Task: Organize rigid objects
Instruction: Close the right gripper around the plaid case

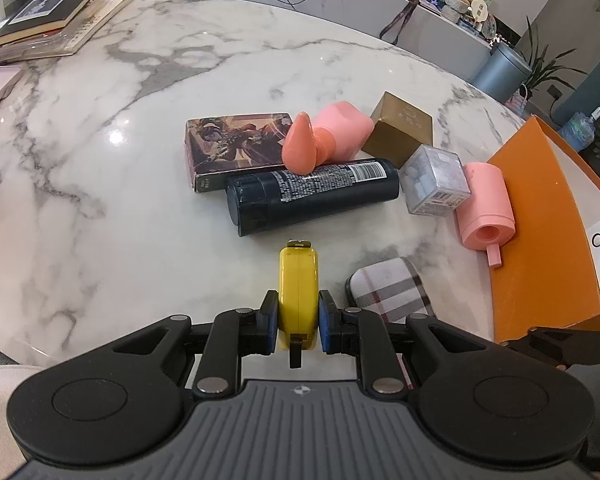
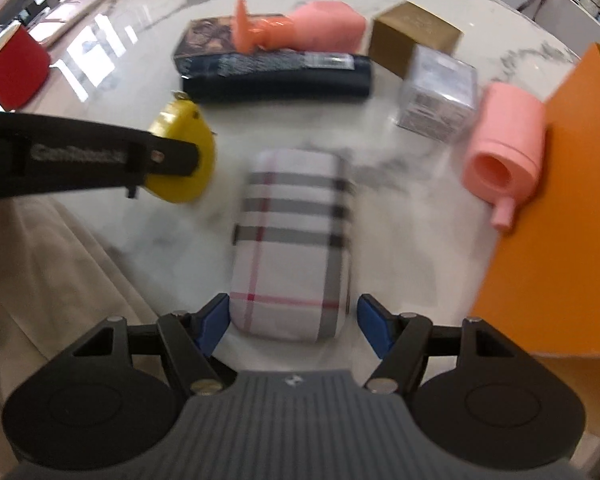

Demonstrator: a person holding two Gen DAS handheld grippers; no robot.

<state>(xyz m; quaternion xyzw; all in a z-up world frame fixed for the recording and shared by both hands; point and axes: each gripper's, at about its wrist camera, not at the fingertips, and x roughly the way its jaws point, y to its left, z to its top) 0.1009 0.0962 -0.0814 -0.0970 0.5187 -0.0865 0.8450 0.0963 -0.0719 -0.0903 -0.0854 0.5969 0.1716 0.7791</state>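
Slippage is our main worry: the right gripper (image 2: 293, 316) stands open astride the near end of the rounded plaid fabric-covered case (image 2: 294, 240), its pads not yet pressing, so an end grip could let it pivot. Our left gripper (image 1: 298, 322) clamps the yellow plastic tape measure (image 1: 299, 288).

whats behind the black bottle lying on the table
Right behind the black bottle lies a picture box, with an orange cone piece overlapping the bottle's far edge. The bottle hides the box's near corner.
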